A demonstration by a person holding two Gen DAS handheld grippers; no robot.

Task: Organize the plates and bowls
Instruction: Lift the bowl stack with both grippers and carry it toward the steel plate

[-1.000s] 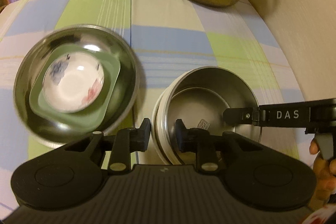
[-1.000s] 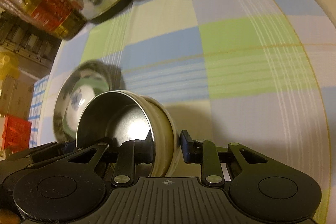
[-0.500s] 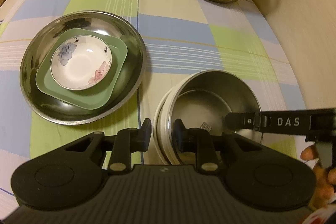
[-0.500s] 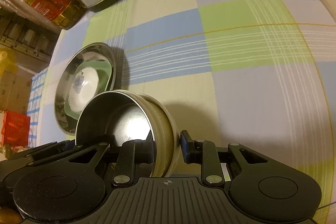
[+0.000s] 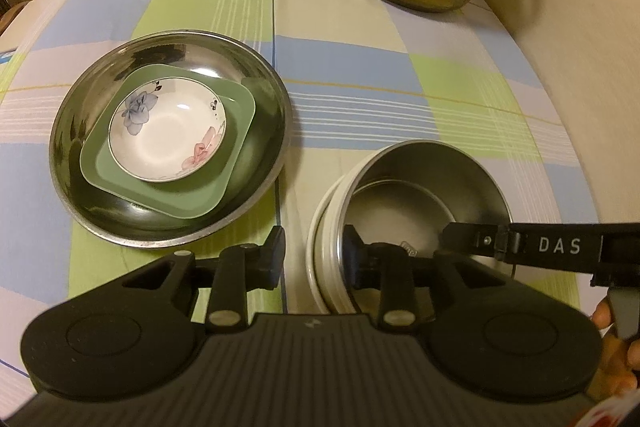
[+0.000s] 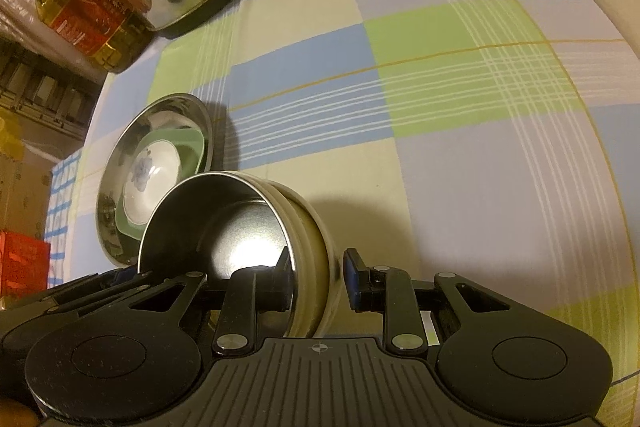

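The steel bowl (image 5: pixel 428 195) sits between both hand-held grippers. The left hand-held gripper (image 5: pixel 312 255) straddles its near wall, jaws opening, outer pad clear. The right hand-held gripper (image 6: pixel 318 277) straddles the opposite wall; whether it pinches is unclear. The bowl looks tilted in the right view, so it could drop or slide. Only the left view shows the dish stack (image 5: pixel 168 135) from above, ahead and to the left.

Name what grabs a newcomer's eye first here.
The stack of steel bowls near the front, both grippers straddling its rim: left gripper opening, right gripper astride the opposite wall. Left of it, a flowered bowl on a green plate inside a steel basin.
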